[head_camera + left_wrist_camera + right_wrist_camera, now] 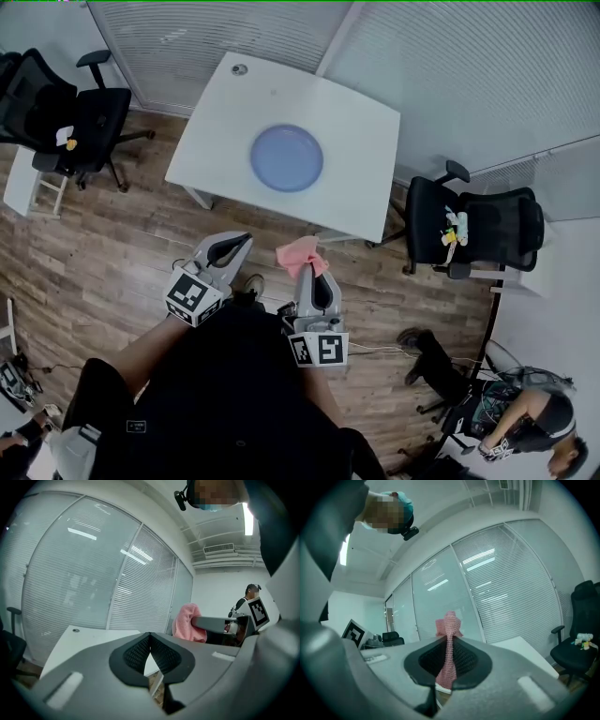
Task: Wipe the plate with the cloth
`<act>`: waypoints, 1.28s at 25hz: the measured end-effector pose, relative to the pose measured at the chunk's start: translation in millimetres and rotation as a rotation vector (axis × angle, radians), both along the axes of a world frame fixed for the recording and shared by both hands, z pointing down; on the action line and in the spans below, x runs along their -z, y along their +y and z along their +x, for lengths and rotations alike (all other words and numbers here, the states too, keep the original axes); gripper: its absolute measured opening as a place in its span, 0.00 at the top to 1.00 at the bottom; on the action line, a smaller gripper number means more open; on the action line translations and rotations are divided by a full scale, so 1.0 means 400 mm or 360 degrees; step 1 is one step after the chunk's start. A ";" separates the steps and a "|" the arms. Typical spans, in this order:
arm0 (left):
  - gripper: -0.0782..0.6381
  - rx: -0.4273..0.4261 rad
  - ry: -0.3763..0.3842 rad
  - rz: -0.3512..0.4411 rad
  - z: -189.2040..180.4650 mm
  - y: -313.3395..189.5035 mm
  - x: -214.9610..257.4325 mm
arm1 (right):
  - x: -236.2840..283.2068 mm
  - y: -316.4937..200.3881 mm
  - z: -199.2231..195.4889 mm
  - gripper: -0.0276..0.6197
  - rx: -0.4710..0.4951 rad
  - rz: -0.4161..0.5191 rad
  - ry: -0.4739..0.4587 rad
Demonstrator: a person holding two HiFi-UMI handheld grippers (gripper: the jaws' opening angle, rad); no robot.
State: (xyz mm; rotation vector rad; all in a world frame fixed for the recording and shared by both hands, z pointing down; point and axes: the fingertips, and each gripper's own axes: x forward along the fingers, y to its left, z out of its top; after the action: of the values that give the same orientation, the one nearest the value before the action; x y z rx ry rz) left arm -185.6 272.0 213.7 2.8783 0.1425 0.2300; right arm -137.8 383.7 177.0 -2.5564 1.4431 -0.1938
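A round blue plate [287, 157] lies in the middle of the white table [220, 122] ahead of me. My right gripper [307, 264] is shut on a pink cloth [300, 254], which bunches up beyond the jaw tips; in the right gripper view the pink cloth [448, 653] runs pinched between the two black pads. My left gripper [239, 241] is shut with nothing in it, its pads meeting at the tip in the left gripper view. Both grippers hover over the wooden floor, short of the table's near edge. From the left gripper view the cloth [186, 623] shows off to the right.
A black office chair [473, 228] with small items on its seat stands right of the table. Another black chair [66, 117] and a small white stand [33, 183] are at the left. A person [525, 422] crouches at the lower right. A small round fitting [240, 68] sits at the table's far end.
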 end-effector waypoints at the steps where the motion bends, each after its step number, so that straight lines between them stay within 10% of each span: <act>1: 0.89 0.0010 -0.0005 -0.0002 0.008 0.007 -0.004 | -0.004 0.008 0.009 0.94 0.0010 -0.0003 -0.0004; 13: 0.87 0.0119 -0.0097 -0.0056 0.070 0.003 -0.055 | -0.052 0.009 0.106 0.94 0.0127 -0.0056 -0.0038; 32: 0.74 0.0175 -0.0403 -0.0308 0.277 -0.308 -0.257 | -0.090 -0.356 0.329 0.94 0.0325 -0.0245 0.0042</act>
State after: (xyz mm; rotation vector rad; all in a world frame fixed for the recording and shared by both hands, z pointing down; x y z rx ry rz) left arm -74.7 148.7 316.5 2.6275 -0.0386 0.5252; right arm -6.2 241.2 213.1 -2.5331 1.7639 -0.3142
